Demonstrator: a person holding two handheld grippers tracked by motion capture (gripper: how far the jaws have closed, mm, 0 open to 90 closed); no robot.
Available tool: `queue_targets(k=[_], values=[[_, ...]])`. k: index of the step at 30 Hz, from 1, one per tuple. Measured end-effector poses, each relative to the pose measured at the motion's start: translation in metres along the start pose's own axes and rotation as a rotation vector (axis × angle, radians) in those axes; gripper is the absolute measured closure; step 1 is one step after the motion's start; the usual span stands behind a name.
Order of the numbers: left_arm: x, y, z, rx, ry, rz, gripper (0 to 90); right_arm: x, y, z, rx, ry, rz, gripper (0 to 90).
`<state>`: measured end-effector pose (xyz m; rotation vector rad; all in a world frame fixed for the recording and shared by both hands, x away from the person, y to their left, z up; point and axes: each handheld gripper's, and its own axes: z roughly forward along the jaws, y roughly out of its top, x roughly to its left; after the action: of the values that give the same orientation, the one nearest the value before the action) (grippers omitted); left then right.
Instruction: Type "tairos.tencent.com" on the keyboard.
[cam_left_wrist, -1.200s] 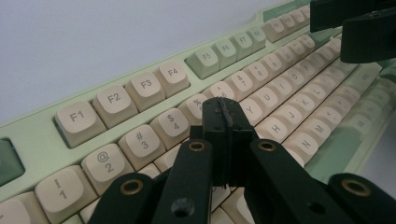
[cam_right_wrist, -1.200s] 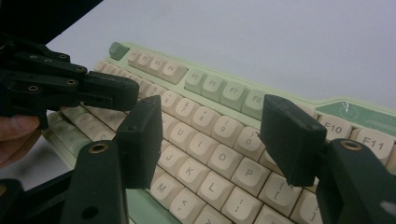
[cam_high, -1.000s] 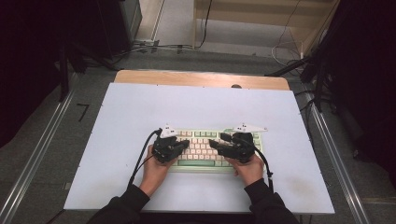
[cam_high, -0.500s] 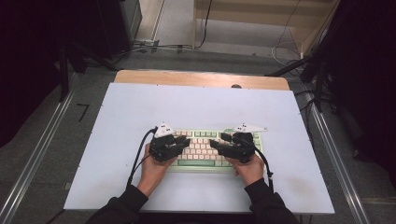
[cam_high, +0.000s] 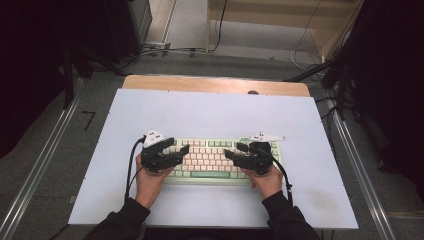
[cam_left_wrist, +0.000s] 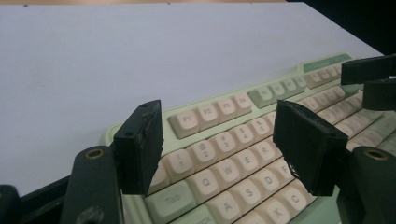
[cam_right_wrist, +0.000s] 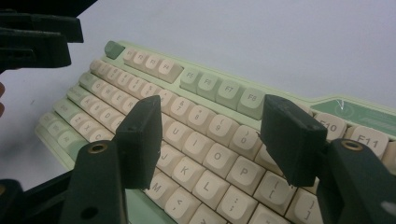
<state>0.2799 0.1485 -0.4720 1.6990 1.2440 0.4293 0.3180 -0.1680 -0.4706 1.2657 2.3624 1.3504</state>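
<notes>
Keyboard: we see one keyboard (cam_high: 210, 160) with a pale green plastic case and rounded cream keycaps, plus a few green keys along its top row and edges. It lies flat near the front middle of the worktop, its long side running left to right.
Worktop: one smooth, matte, pale blue-white worktop (cam_high: 215, 112), rectangular, with a strip of light wood along its far edge.
Grippers: we count two, each black and hard-looking, each with two blocky, flat-faced fingers and a trailing black cable.
Left gripper: the left gripper (cam_high: 181, 150) hovers over the keyboard's left end, pointing right and inward. In the left gripper view its fingers (cam_left_wrist: 140, 144) stand apart with nothing between them, above the number and QWERTY rows.
Right gripper: the right gripper (cam_high: 235, 150) hovers over the keyboard's right half, pointing left and inward. In the right gripper view its fingers (cam_right_wrist: 292, 137) are spread wide and empty, above the letter keys near O and P.
Hands: we see two hands in dark sleeves, one per gripper, reaching in from the worktop's near edge.
</notes>
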Motion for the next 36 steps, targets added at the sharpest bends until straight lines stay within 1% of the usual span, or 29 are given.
queue_targets(k=[4, 9, 12, 15, 17, 19, 23, 24, 26, 29, 36], values=[[0.007, -0.002, -0.005, -0.003, 0.009, -0.016, 34.8, 0.0, 0.0, 0.001, 0.0, -0.003, -0.002, 37.0], [0.009, -0.005, -0.01, 0.002, 0.011, -0.019, 34.8, -0.001, 0.0, 0.0, 0.004, -0.012, -0.003, 38.9], [0.01, -0.007, -0.013, -0.001, 0.014, -0.023, 34.8, 0.0, 0.0, -0.001, 0.004, -0.013, 0.0, 41.9], [0.011, -0.008, -0.014, -0.005, 0.014, -0.028, 34.8, 0.0, 0.0, 0.0, 0.007, -0.021, -0.01, 45.7], [0.012, -0.008, -0.015, -0.007, 0.015, -0.031, 34.8, 0.001, -0.001, 0.0, 0.009, -0.02, -0.016, 50.4], [0.012, -0.008, -0.015, -0.007, 0.016, -0.032, 34.8, 0.001, -0.001, 0.0, 0.012, -0.025, -0.022, 58.2], [0.012, -0.008, -0.014, -0.004, 0.015, -0.03, 35.6, 0.003, -0.003, 0.002, 0.022, -0.033, -0.06, 85.1], [0.013, -0.008, -0.014, -0.004, 0.017, -0.03, 35.7, 0.004, -0.003, 0.002, 0.026, -0.036, -0.072, 87.2], [0.013, -0.009, -0.014, -0.002, 0.017, -0.031, 35.7, 0.004, -0.003, 0.004, 0.037, -0.032, -0.083, 87.4], [0.013, -0.009, -0.014, -0.004, 0.015, -0.032, 36.2, 0.005, -0.004, 0.006, 0.043, -0.027, -0.084, 87.4], [0.013, -0.009, -0.014, -0.005, 0.013, -0.032, 36.2, 0.005, -0.005, 0.01, 0.058, -0.037, -0.085, 87.3]])
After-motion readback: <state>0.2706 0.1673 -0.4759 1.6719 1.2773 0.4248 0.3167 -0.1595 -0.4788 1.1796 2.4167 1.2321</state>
